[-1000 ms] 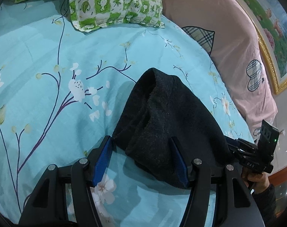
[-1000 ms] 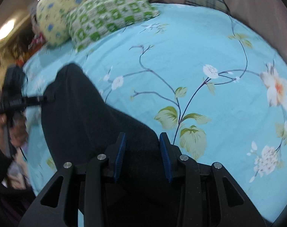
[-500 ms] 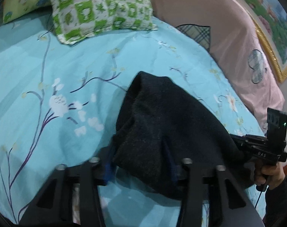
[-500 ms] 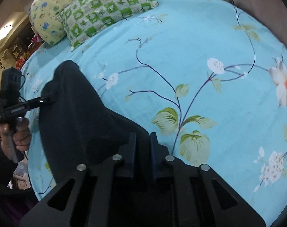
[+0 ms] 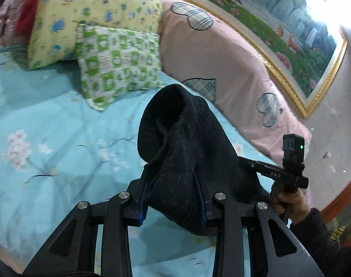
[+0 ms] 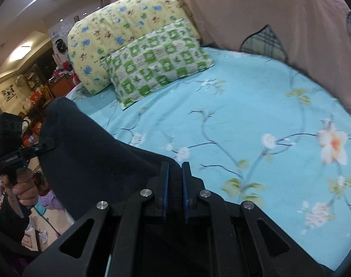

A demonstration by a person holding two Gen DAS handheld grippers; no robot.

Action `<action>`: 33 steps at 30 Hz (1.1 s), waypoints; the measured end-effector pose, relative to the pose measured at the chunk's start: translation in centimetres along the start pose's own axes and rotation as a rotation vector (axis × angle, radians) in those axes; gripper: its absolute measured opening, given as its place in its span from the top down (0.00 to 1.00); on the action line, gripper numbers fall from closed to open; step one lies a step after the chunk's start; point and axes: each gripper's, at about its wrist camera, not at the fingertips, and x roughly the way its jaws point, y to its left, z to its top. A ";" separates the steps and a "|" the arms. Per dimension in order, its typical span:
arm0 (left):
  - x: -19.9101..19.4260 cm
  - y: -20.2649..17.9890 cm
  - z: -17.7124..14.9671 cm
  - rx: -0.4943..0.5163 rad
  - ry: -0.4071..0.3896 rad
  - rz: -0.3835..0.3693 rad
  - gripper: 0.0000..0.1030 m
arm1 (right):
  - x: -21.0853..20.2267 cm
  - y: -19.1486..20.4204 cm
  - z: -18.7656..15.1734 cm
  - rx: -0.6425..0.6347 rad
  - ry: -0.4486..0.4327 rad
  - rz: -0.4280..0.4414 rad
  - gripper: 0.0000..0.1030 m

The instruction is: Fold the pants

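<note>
Left wrist view: fuzzy black pants (image 5: 189, 152) bunched in left claw (image 5: 173, 198).

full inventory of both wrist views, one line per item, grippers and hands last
pants: 1, black, bunched, held up over the bed by both grippers
bed sheet: 1, light blue with flowers, across the bed
checked pillow: 1, green and white, far end of the bed
yellow pillow: 1, blue print, behind the checked pillow
pink quilt: 1, plaid hearts, along the wall side
framed picture: 1, gold frame, on the wall above the quilt
room clutter: several, mixed colours, beyond the bed, too blurred to name
left gripper: 1, black, blue pads, shut on the pants
right gripper: 1, black, blue pads, shut on the pants
hands: 2, each on a gripper handle
</note>
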 end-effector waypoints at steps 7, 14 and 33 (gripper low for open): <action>2.6 6.8 -0.8 -0.067 0.077 0.118 0.68 | 8.1 2.1 -0.1 -0.036 0.085 -0.029 0.89; 3.0 8.6 -1.5 -0.076 0.110 0.242 0.55 | 10.9 1.4 -0.6 0.043 0.108 -0.154 0.74; 4.9 -2.7 -0.7 0.141 0.138 0.114 0.48 | -5.4 -0.4 -8.6 0.298 -0.131 -0.172 0.62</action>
